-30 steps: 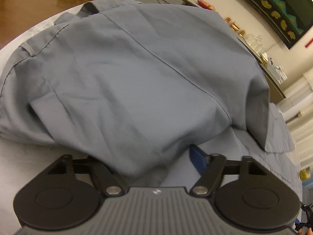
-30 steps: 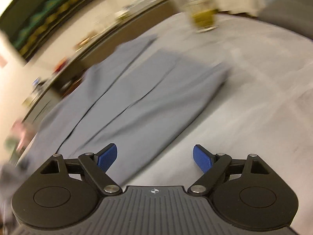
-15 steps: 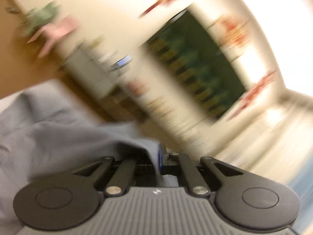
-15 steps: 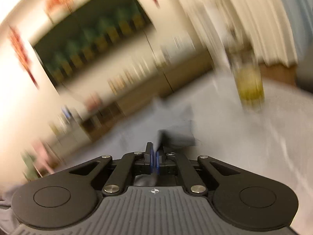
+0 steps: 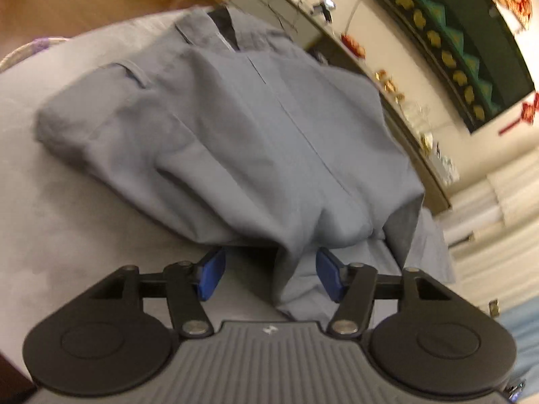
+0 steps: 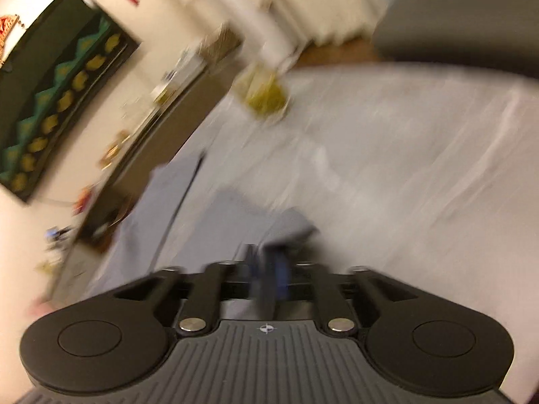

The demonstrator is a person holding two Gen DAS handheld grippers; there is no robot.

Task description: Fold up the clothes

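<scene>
A grey garment point(image 5: 252, 128) lies doubled over on the pale table point(image 5: 67, 219), its dark-lined waistband at the far end. My left gripper point(image 5: 271, 277) stands open at the near fold. A hanging flap of the cloth falls loosely between its blue pads point(image 5: 331, 279). In the blurred right wrist view my right gripper point(image 6: 269, 269) is shut, its blue pads pressed together on a corner of the grey garment point(image 6: 289, 225). The rest of the cloth trails away to the left over the table point(image 6: 404, 168).
A yellowish glass container point(image 6: 266, 94) stands on the table's far side. A long sideboard point(image 5: 404, 107) with small items runs along the wall under a dark green panel. A woven basket rim point(image 5: 27, 50) shows at the table's left edge.
My left gripper shut on the cloth, swung it up and over, and has now opened and let go. My right gripper closed on a corner and stays shut while moving.
</scene>
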